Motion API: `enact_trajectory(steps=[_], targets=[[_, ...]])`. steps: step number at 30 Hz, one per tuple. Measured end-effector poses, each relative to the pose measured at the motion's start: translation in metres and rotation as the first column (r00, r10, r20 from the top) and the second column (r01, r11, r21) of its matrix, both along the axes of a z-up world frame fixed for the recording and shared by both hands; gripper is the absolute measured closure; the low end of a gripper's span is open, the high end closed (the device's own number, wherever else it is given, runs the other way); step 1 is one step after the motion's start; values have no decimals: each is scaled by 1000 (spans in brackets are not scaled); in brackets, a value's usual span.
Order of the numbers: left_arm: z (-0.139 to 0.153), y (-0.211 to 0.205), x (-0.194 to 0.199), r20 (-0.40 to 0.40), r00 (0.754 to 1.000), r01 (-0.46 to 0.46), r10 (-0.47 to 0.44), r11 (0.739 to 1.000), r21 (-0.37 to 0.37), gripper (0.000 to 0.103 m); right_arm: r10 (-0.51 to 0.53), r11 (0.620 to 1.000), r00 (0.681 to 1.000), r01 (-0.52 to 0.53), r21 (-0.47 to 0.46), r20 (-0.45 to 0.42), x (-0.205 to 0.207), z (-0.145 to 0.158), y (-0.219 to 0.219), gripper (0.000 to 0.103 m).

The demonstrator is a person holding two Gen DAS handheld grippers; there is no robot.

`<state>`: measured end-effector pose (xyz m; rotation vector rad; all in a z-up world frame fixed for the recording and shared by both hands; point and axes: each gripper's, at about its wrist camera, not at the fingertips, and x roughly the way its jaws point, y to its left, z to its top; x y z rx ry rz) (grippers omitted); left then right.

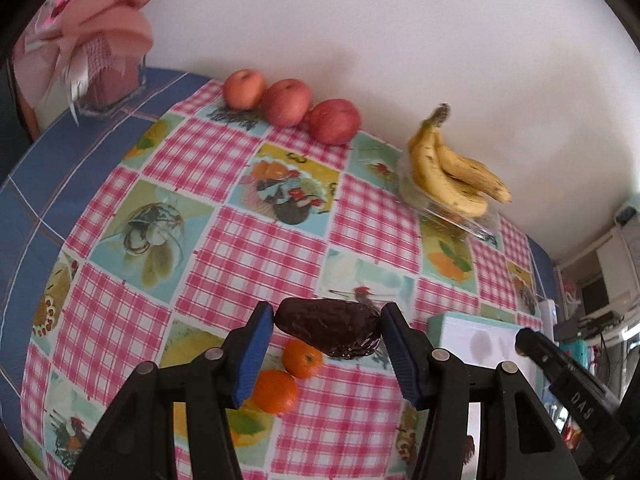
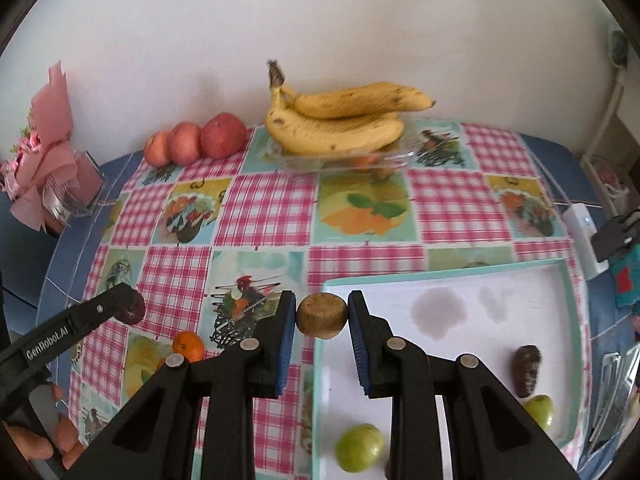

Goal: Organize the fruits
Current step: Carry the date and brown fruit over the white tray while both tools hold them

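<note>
The left tool (image 1: 327,330) holds a dark wrinkled avocado (image 1: 330,330) between its two blue pads, closed only as far as the fruit allows. The grip is on the two narrow ends of the fruit, so I think it could turn or slip out if the pads relax a little; it would then fall toward the two tangerines (image 1: 290,376) that lie on the tabletop (image 1: 192,216) just under it and push them away.

The right tool (image 2: 322,316) holds a brown kiwi (image 2: 322,315) in the same way, pads pressed on both sides. It hangs over the near left corner of the white tray (image 2: 460,276), almost above the rim. If it is let go here, the round fruit may hit the rim and roll out on the tabletop, or roll inside against the green fruit (image 2: 359,447) already in the tray. A second dark avocado (image 2: 527,370) also lies in the tray, at the right.

Both tools point forward and a little down, at similar height above the tabletop, the left one just beside the tray's left edge. Apples (image 1: 290,110) and bananas (image 1: 452,172) stay far at the wall
</note>
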<state>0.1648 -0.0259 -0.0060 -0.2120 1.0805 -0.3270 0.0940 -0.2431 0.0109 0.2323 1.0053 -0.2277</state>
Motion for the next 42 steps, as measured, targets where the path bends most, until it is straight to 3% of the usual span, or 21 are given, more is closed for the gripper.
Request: enact_trajectory(steps=[10, 22, 33, 42], targets=[[22, -47, -32, 63, 991, 113, -114, 993, 20, 44, -116, 993, 992, 115, 15, 43, -44, 22, -45, 75], [25, -117, -62, 67, 963, 261, -261, 965, 22, 44, -266, 964, 962, 265, 20, 59, -86, 28, -117, 75], [6, -173, -82, 20, 919, 393, -394, 919, 32, 44, -317, 948, 944, 315, 35, 97, -103, 39, -144, 75], [-27, -195, -86, -64, 904, 426, -423, 904, 39, 44, -358, 933, 933, 357, 42, 26, -100, 4, -164, 75]])
